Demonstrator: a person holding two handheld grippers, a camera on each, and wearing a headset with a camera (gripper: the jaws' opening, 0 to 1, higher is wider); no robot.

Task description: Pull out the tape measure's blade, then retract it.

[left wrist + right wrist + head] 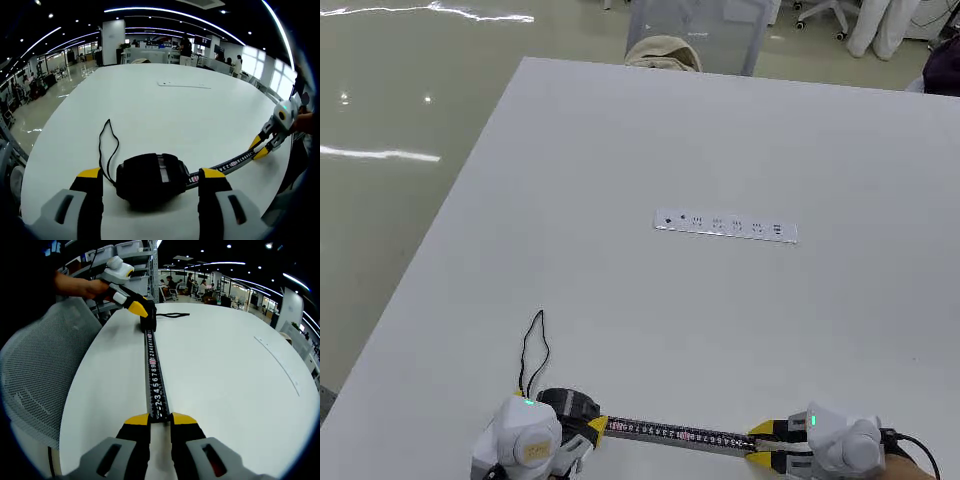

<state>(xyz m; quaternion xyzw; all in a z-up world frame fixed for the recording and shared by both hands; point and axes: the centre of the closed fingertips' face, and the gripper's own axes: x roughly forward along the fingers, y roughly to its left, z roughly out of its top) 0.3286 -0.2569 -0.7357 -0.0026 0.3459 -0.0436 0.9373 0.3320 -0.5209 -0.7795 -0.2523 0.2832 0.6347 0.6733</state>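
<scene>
Black rubbery shell on the tape measure case (570, 405), near left corner of the white table (720, 130); thin black wrist cord (109, 121) loops away from it toward the far side.

Blade (675, 433) is out, running flat along the near edge from the case rightward; dark face, white numerals, some in red, low numbers at the right end.

My left gripper (151, 176) straddles the case, one yellow-tipped jaw on each flank; a sliver of table shows on both sides in the left gripper view, so I cannot tell whether the pads press or only bracket it.

My right gripper (161, 419) is closed nearly all the way, yellow tips pinched onto the free end of the blade.

Handling, as I judge it: case compact and probably dense for its size, grippy shell, best taken across the broad flanks as now; blade is thin sprung metal, stiff while its curve holds, quick to buckle if twisted; face slick, edges likely sharp; the tip is the sane place to hold it.

Pull looks partly done; retraction not yet begun; the spring will want to snatch the blade home, so I would walk the right gripper leftward rather than let go.

White socket strip (725, 226) lies mid-table, well apart.
</scene>
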